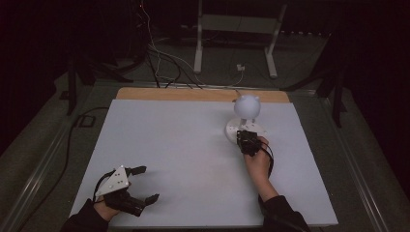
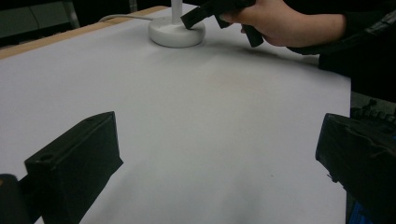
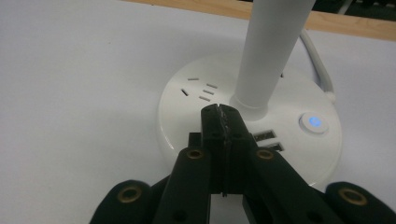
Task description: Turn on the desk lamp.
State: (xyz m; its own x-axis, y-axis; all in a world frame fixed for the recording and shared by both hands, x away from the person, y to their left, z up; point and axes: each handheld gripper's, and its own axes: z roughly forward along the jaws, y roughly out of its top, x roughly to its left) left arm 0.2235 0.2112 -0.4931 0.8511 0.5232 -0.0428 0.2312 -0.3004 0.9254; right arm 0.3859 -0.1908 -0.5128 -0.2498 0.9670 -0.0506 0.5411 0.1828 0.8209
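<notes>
A white desk lamp (image 1: 247, 105) with a round head stands on a round base (image 1: 232, 129) at the back right of the white table. The base (image 3: 187, 107) carries socket slots, two USB ports and a blue-lit button (image 3: 313, 122). My right gripper (image 3: 220, 112) is shut with nothing between its jaws. Its tips are over the base, just in front of the stem (image 3: 268, 51); I cannot tell whether they touch. The left gripper view shows that gripper (image 2: 187, 19) low against the base (image 2: 176, 33). My left gripper (image 1: 149, 183) rests open near the front left edge.
The white table top (image 1: 183, 145) has a wooden strip (image 1: 145, 93) along its far edge. The lamp's cord (image 3: 320, 60) runs off the back. Behind the table are cables and a white stand (image 1: 237, 29) on the floor.
</notes>
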